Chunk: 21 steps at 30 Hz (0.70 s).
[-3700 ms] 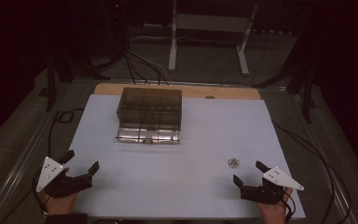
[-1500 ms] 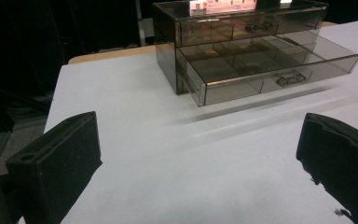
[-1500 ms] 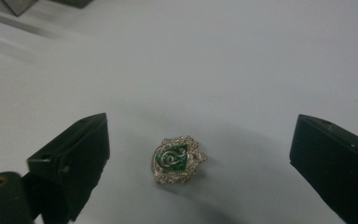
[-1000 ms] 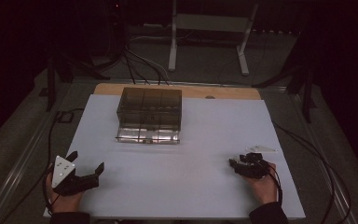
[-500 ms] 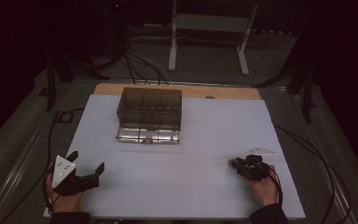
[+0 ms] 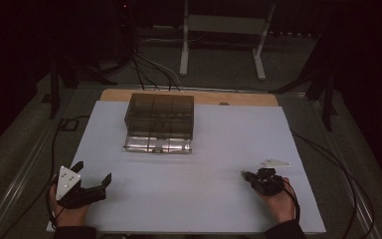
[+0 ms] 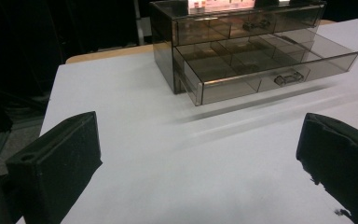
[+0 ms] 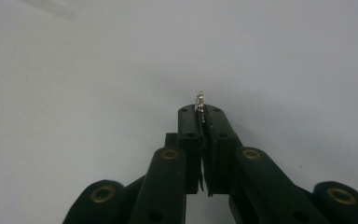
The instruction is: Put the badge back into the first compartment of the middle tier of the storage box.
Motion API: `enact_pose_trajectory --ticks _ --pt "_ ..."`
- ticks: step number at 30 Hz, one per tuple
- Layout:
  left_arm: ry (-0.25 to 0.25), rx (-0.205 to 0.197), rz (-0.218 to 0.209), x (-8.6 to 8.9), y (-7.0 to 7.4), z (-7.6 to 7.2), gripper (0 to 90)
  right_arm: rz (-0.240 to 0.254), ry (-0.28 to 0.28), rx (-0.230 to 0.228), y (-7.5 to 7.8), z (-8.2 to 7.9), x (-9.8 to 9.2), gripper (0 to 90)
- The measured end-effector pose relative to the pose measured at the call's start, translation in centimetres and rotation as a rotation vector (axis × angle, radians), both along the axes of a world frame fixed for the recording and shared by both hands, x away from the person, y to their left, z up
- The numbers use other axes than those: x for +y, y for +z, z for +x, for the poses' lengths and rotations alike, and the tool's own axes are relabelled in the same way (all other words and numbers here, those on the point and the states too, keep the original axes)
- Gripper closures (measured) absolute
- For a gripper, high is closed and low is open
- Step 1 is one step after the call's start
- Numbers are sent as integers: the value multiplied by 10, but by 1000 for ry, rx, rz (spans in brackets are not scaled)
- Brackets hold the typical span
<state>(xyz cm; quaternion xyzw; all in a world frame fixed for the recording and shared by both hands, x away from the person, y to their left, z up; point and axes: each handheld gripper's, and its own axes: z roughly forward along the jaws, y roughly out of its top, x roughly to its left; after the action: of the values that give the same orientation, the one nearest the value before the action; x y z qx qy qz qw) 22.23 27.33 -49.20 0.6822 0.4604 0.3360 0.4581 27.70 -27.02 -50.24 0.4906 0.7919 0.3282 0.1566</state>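
- Right gripper [image 8: 204, 109]: in right gripper view, black jaws pressed together w/ a small silvery beaded item [image 8: 199, 100] pinched at the tips, a few beads poking out past them. What the item is: cannot tell.
- High view: right gripper [image 6: 251, 177] sits low over the white table sheet [image 6: 189, 194], near-right area, held by right hand [image 6: 278, 201]; pinched item too small to see there. Grey three-cornered plate [image 6: 273, 163] appears just beyond the gripper.
- Left gripper [image 7: 200, 158]: in left gripper view, jaws wide apart, nothing between them, only bare sheet.
- High view: left gripper [image 6: 92, 179] at near-left of sheet, white triangular plate on top, held by left hand [image 6: 69, 211].
- Smoky transparent plastic drawer cabinet [image 6: 160, 117]: far-centre-left of sheet, well apart from both grippers. Lower drawer [image 7: 265, 70] pulled out toward the person; left gripper view shows its inner dividers and small handle, upper drawer closed.
- Surface: white sheet over a wooden board [image 6: 238, 98], edge visible at far side.
- Room: dark; black cables [image 6: 144, 64] on floor, white metal stand [image 6: 224, 35] behind table.
- Labels/writing: none legible.
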Motion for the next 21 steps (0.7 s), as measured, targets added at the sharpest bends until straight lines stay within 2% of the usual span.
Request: enact_pose_trajectory --ticks 8,21 --pt "0 2 3 0 0 0 5 7 5 13 1 1 -1 877" --pt "1 1 4 -1 -1 0 6 34 12 -16 9 -2 4 877"
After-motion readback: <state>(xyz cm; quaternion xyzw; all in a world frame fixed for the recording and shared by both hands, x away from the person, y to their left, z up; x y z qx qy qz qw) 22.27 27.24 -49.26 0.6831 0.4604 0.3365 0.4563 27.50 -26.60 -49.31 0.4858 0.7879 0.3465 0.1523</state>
